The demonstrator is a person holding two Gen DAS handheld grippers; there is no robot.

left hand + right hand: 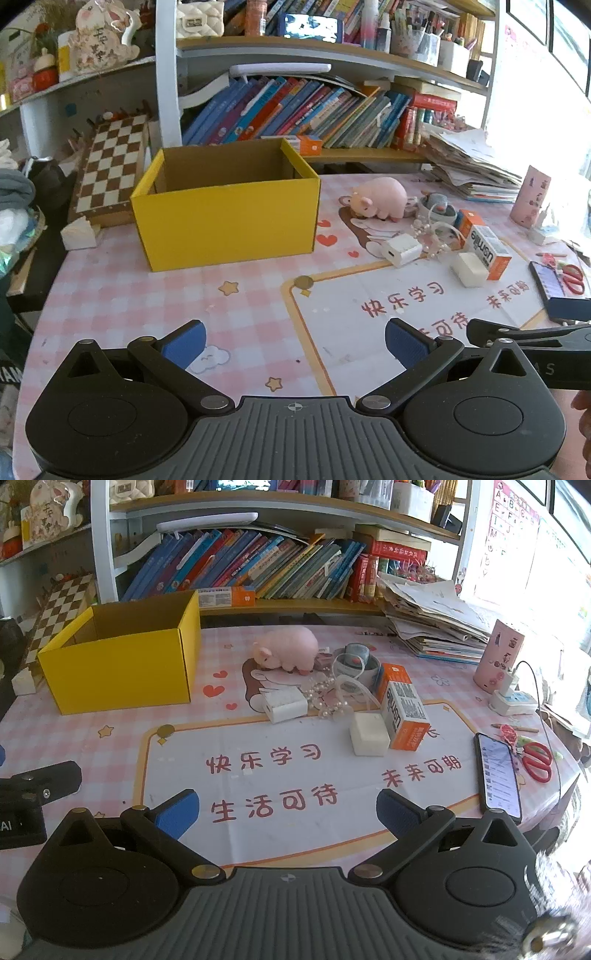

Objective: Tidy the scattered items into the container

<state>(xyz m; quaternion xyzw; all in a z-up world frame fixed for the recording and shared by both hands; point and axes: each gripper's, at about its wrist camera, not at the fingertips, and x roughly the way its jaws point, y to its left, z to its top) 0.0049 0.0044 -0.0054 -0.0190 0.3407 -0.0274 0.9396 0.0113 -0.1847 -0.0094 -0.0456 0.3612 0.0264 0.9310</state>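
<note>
An open yellow cardboard box [225,214] [122,664] stands at the table's back left. Scattered to its right lie a pink pig toy [378,197] [286,648], a white charger cube [400,249] [284,703], a pearl string [328,698], a white block [469,271] [369,733], an orange-and-white usmile carton [487,247] [404,710] and a tape roll with a small grey toy [437,208] [354,664]. My left gripper [295,345] is open and empty over the pink mat. My right gripper [286,810] is open and empty near the front edge.
A phone [498,775] and red scissors [537,762] lie at the right edge. A pink cylinder [498,657] and a plugged charger [511,694] stand far right. A paper stack [432,627], bookshelf and chessboard [110,166] line the back. A coin [165,731] lies on the mat.
</note>
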